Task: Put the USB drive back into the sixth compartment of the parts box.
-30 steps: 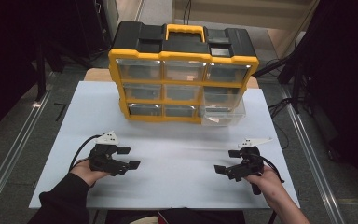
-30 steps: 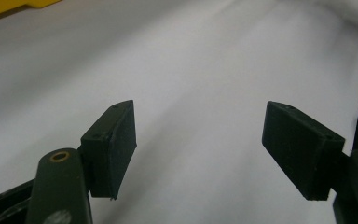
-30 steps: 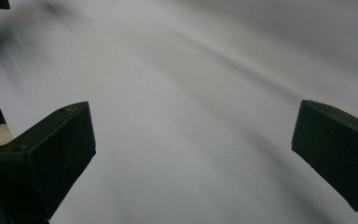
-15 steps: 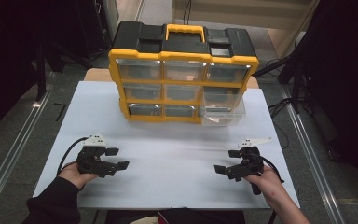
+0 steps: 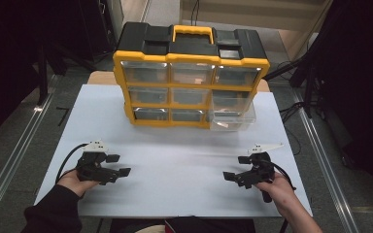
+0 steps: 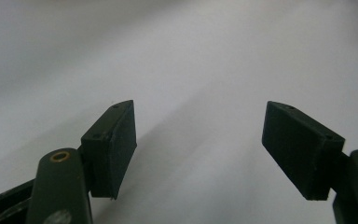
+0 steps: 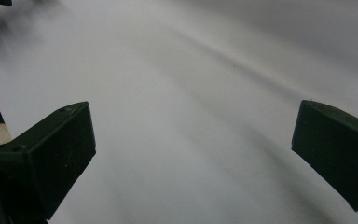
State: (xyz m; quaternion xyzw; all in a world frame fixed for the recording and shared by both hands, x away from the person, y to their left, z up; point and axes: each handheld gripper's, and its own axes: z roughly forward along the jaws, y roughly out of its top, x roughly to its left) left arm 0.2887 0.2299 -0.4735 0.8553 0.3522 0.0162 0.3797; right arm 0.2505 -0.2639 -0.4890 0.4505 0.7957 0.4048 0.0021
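Black left gripper (image 5: 118, 165) and right gripper (image 5: 234, 168) rest on white table (image 5: 184, 184), fingers apart, empty

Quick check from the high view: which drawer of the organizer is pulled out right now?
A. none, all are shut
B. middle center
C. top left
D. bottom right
D: the clear bottom-right drawer juts out of the organizer over the white table, while the other drawers sit flush.
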